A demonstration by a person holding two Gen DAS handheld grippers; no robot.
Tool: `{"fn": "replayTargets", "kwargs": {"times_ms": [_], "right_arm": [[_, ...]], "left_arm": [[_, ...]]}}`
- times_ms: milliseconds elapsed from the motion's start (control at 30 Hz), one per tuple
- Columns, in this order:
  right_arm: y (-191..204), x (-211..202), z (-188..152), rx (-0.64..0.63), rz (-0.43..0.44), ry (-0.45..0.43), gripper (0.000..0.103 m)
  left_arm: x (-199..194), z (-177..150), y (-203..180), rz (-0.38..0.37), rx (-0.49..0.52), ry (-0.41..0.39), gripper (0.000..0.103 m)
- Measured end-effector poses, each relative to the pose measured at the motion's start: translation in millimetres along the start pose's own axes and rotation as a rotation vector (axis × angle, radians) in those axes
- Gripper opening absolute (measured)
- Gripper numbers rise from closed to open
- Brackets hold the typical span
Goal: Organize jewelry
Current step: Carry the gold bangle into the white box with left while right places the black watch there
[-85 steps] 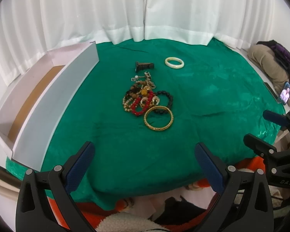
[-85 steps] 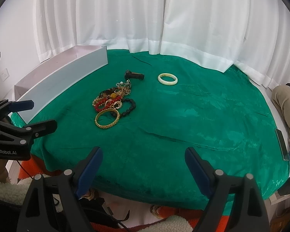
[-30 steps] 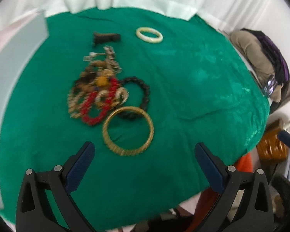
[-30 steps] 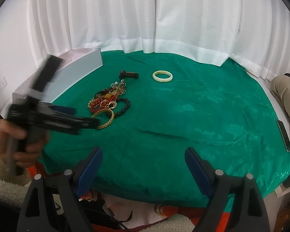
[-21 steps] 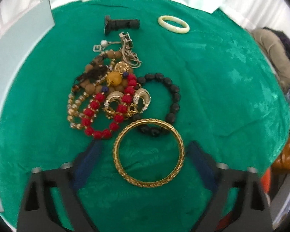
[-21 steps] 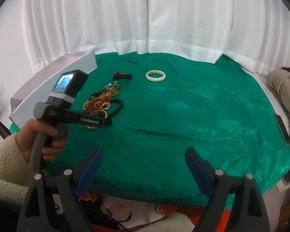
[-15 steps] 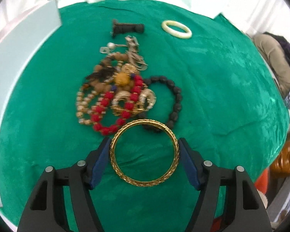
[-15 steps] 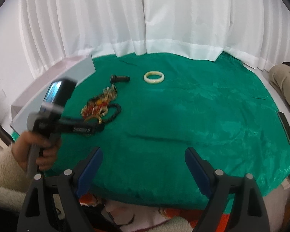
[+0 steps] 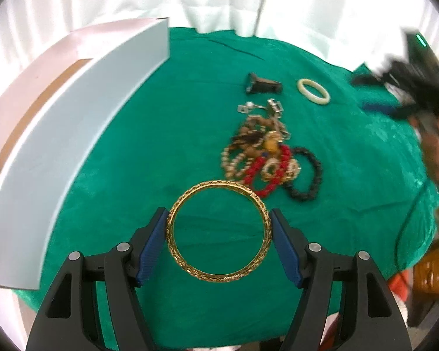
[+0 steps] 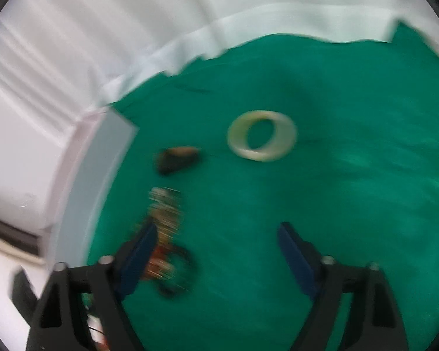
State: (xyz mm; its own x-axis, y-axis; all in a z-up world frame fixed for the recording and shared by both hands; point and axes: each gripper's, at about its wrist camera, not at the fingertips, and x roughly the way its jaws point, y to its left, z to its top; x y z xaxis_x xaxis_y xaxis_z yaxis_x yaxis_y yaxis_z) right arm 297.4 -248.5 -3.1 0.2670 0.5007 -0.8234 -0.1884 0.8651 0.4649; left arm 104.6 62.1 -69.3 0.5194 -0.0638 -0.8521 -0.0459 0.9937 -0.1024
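Green cloth-covered table (image 9: 161, 134) bears white box (image 9: 73, 134), cream bangle (image 9: 313, 91), jewelry heap (image 9: 266, 158).

Gold bangle (image 9: 218, 231), green cloth (image 9: 175, 134)

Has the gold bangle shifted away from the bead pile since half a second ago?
Yes. The gold bangle, clamped between the left gripper pads, now sits clear of the bead pile, nearer the white box; earlier it overlapped the black bracelet.

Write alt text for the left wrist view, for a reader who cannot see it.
The left claw, its blue pads pressed on either side, grips an ornate round gold metal bangle above a green velvet cloth. Beyond lie a tangled heap of beaded bracelets and a cream ring-shaped bangle, with a long white open box at the left.
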Motion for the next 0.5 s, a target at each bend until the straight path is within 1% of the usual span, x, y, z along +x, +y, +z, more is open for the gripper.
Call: {"fn": "replayTargets", "kwargs": {"times_ms": [33, 67, 100, 133, 167, 200, 267, 300, 333, 367, 400, 433, 500], "right_arm": [[18, 12, 7, -0.039, 0.022, 0.014, 0.074], [44, 29, 19, -0.111, 0.044, 0.036, 0.073], [67, 46, 29, -0.179, 0.04, 0.052, 0.066], [83, 59, 36, -0.223, 0.016, 0.055, 0.061], [99, 78, 45, -0.269, -0.029, 0.069, 0.058], [109, 94, 52, -0.291, -0.06, 0.091, 0.055], [121, 129, 62, -0.301, -0.105, 0.157, 0.049], [123, 145, 64, -0.306, -0.128, 0.199, 0.048], [125, 159, 65, -0.316, -0.17, 0.233, 0.044], [126, 169, 64, -0.322, -0.228, 0.26, 0.031], [125, 175, 64, -0.324, -0.263, 0.271, 0.015], [126, 176, 63, -0.324, -0.267, 0.272, 0.012], [131, 168, 62, -0.331, -0.256, 0.251, 0.011]], "left_arm": [[-2, 0, 5, -0.001, -0.008, 0.002, 0.071], [-3, 1, 9, -0.002, -0.014, 0.003, 0.071], [-5, 2, 15, -0.002, -0.024, 0.003, 0.071], [-8, 3, 19, -0.001, -0.032, 0.003, 0.071], [-11, 6, 24, -0.003, -0.04, 0.002, 0.071], [-14, 9, 30, -0.006, -0.05, -0.001, 0.071], [-24, 14, 40, -0.009, -0.065, -0.013, 0.071], [-30, 16, 44, -0.01, -0.069, -0.02, 0.071], [-36, 18, 49, -0.011, -0.071, -0.027, 0.071], [-46, 21, 56, -0.009, -0.074, -0.043, 0.071], [-54, 25, 62, -0.006, -0.076, -0.057, 0.071], [-62, 28, 68, -0.002, -0.079, -0.07, 0.071], [-83, 36, 88, 0.01, -0.089, -0.104, 0.071]]}}
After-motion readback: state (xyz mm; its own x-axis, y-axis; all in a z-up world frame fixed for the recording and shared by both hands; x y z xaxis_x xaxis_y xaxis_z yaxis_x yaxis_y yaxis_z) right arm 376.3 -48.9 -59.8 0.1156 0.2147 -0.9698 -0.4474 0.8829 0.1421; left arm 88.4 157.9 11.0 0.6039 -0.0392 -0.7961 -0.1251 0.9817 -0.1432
